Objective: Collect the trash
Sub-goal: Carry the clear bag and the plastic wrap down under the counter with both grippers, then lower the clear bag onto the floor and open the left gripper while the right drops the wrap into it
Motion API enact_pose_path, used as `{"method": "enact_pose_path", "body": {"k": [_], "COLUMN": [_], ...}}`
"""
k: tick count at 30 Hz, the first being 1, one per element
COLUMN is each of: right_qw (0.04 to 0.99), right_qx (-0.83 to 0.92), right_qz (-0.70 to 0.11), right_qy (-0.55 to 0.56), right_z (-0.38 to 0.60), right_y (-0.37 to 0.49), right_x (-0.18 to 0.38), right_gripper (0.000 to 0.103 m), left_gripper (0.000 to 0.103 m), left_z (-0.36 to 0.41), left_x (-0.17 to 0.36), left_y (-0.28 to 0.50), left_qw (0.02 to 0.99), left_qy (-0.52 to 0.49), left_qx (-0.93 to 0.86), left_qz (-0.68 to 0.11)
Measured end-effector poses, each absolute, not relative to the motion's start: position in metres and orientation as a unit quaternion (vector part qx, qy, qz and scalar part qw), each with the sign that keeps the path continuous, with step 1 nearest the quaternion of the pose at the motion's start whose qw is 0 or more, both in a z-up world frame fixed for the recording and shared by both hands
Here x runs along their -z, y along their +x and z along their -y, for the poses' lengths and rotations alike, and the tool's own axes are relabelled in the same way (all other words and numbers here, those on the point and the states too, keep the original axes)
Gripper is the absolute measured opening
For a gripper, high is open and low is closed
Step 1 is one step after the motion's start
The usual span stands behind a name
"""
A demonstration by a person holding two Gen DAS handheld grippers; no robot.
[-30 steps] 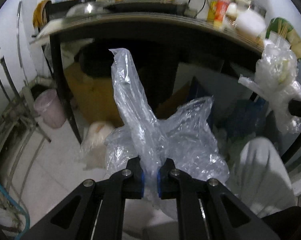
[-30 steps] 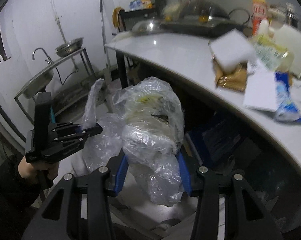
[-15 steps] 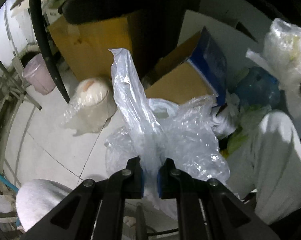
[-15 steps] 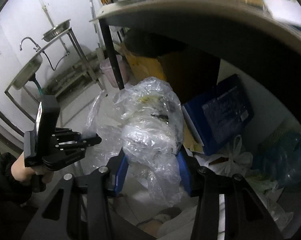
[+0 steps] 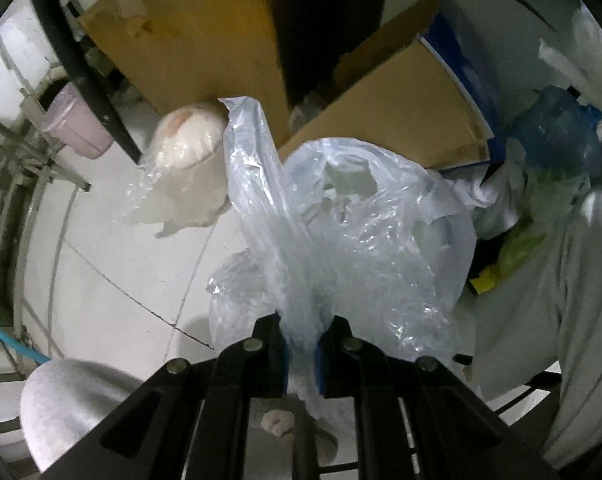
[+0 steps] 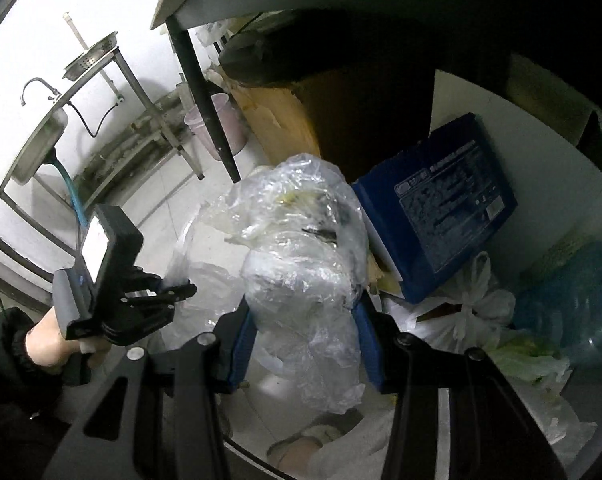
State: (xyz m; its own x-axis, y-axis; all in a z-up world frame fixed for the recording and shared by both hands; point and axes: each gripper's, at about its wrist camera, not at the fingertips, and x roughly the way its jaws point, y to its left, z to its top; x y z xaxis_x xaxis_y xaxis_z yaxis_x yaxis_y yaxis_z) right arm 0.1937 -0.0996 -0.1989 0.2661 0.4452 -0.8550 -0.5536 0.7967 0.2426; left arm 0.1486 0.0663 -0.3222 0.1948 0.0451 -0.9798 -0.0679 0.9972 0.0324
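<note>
1. Both tongs are gripping plastic: the left gripper (image 5: 300,354) is pinching the gathered edge of a thin clear bag (image 5: 353,232) between nearly closed blue pads, and the right gripper (image 6: 306,344) is clamping a stuffed wad of crinkled film (image 6: 301,248) with its jaws held partway apart by the bulk.
2. Progress, as I am judging it: the wad is picked up and is hanging just beside the bag, above the pale tiled floor (image 5: 113,264); it is not yet inside, so the drop is what is remaining.
3. More rubbish is lying under the counter: a knotted white bag (image 6: 473,308), a blue water jug (image 6: 573,300), a blue carton (image 6: 445,204) and brown cardboard (image 5: 197,40).
4. Textures are differing: the bag is looking limp, glossy and see-through, sagging open in soft folds; the wad is looking lumpy, tightly wrinkled and cloudy, with yellowish and dark scraps showing through.
</note>
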Motion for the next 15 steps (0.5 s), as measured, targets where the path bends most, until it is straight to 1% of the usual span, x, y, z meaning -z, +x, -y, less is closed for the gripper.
{"method": "enact_pose_path", "body": {"k": [3,4,5,6,7,8,10,13,15], "right_qw": [0.792,0.792,0.792,0.791,0.791,0.790,0.789,0.788,0.786], "right_qx": [-0.314,-0.313,-0.312,-0.311,-0.309,-0.307,-0.305,-0.301,-0.300], "right_qz": [-0.521,-0.521,-0.523,-0.524,-0.526,-0.529,-0.531,-0.534,-0.537], "right_qy": [-0.052,-0.052,-0.052,-0.051,-0.051,-0.052,-0.053,-0.056,-0.058], "right_z": [0.101,0.103,0.104,0.104,0.104,0.104,0.105,0.105,0.103], "right_y": [0.199,0.199,0.201,0.201,0.202,0.203,0.205,0.206,0.207], "right_x": [0.205,0.206,0.207,0.208,0.210,0.211,0.212,0.214,0.216], "right_gripper": [0.044,0.044,0.044,0.044,0.044,0.044,0.044,0.044,0.044], "left_gripper": [0.010,0.014,0.026,0.033,0.052,0.060,0.061,0.069,0.071], "left_z": [-0.056,-0.053,-0.050,-0.049,-0.047,-0.046,-0.047,-0.050,-0.053], "left_x": [0.338,0.344,0.352,0.357,0.362,0.364,0.357,0.342,0.331], "left_y": [0.162,0.166,0.170,0.173,0.177,0.179,0.180,0.179,0.177], "left_qw": [0.765,0.763,0.758,0.754,0.753,0.753,0.763,0.778,0.788], "left_qy": [-0.011,-0.013,-0.016,-0.024,-0.037,-0.050,-0.058,-0.065,-0.075], "left_qx": [-0.028,-0.026,-0.022,-0.018,-0.011,-0.006,0.003,0.009,0.008], "left_qz": [-0.643,-0.646,-0.651,-0.656,-0.657,-0.656,-0.644,-0.624,-0.611]}}
